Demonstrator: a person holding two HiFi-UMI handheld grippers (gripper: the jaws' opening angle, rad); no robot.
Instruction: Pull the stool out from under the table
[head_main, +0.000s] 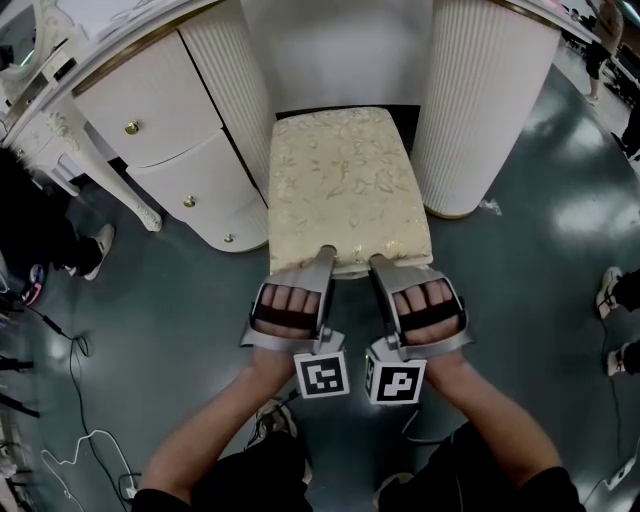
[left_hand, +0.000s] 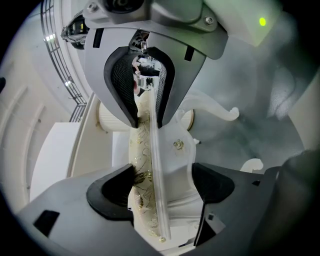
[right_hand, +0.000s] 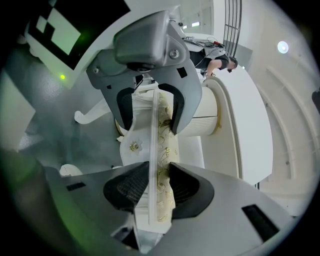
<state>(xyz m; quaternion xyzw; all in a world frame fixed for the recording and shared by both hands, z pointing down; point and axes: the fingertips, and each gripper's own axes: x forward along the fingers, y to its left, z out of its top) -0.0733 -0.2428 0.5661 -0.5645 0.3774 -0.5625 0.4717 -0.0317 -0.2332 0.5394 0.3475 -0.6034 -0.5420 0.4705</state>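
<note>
Stool (head_main: 340, 180) partly under table (head_main: 490, 110), right tongs (head_main: 383, 265) clamped on its front edge, left tongs (head_main: 324, 258) wide around it

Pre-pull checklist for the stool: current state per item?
1. Right gripper clamped on the stool front edge: ok.
2. Left gripper clamped: not ok. Jaws stand wide with the edge between them and a gap beside one pad.
3. Both grippers side by side on the same edge: ok.
4. Stool legs free of the table pedestals: cannot tell, the seat hides them.
5. Floor cable out of the pull path: ok, it lies far left.
</note>
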